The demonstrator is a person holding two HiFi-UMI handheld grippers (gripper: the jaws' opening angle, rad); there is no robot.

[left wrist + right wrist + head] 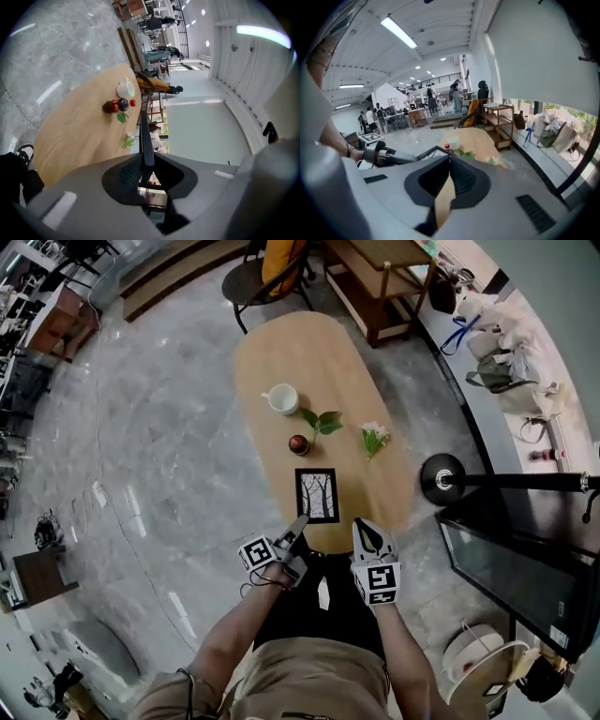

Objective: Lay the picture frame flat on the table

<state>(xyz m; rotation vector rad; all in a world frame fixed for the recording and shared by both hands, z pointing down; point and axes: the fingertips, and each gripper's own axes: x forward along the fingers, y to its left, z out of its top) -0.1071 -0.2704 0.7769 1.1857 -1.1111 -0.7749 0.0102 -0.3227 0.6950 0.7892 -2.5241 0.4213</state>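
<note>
The black picture frame (317,495), with a drawing of bare trees, is at the near end of the oval wooden table (347,362), its picture side facing me. My left gripper (298,524) is shut on its lower left corner. In the left gripper view the frame's thin dark edge (146,140) runs between the jaws of the left gripper (143,161). My right gripper (364,524) is just right of the frame. A tan card strip (444,201), seemingly the frame's back prop, is pinched in the right gripper (449,180).
Farther along the table stand a white cup (281,398), a small dark red bottle (298,443), a green leaf sprig (322,420) and a white flower (375,437). A black round lamp base (442,477) is on the floor to the right. A chair (267,277) is at the far end.
</note>
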